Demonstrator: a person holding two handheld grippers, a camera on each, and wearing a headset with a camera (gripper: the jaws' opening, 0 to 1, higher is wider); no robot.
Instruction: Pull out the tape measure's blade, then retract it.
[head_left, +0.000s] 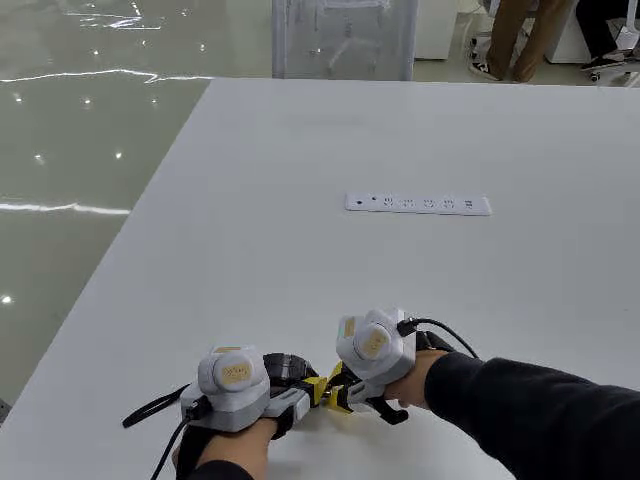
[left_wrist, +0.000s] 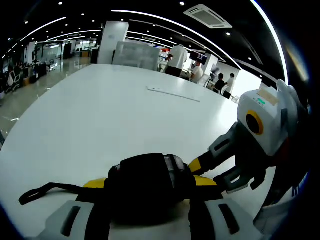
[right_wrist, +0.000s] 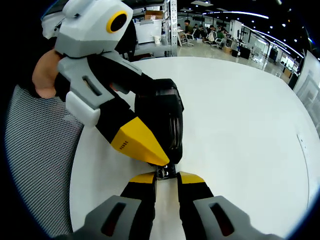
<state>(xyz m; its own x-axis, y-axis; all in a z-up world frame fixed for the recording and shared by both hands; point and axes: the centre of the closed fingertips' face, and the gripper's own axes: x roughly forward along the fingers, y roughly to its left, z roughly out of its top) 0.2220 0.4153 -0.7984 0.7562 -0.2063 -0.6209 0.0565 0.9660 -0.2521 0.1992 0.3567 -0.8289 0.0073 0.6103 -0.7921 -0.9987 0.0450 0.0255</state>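
Observation:
A black tape measure lies low over the white table, close to its front edge. My left gripper is shut on the case, one yellow fingertip on each side. The case's black wrist strap trails off to the left. My right gripper comes in from the other side and is shut on the small metal blade hook at the case's mouth. Hardly any blade is out. In the head view the left gripper and right gripper meet tip to tip.
A white power strip lies flat mid-table, well beyond the grippers. The table's left edge drops to a shiny floor. A clear-walled object stands past the far edge, and people stand beyond it.

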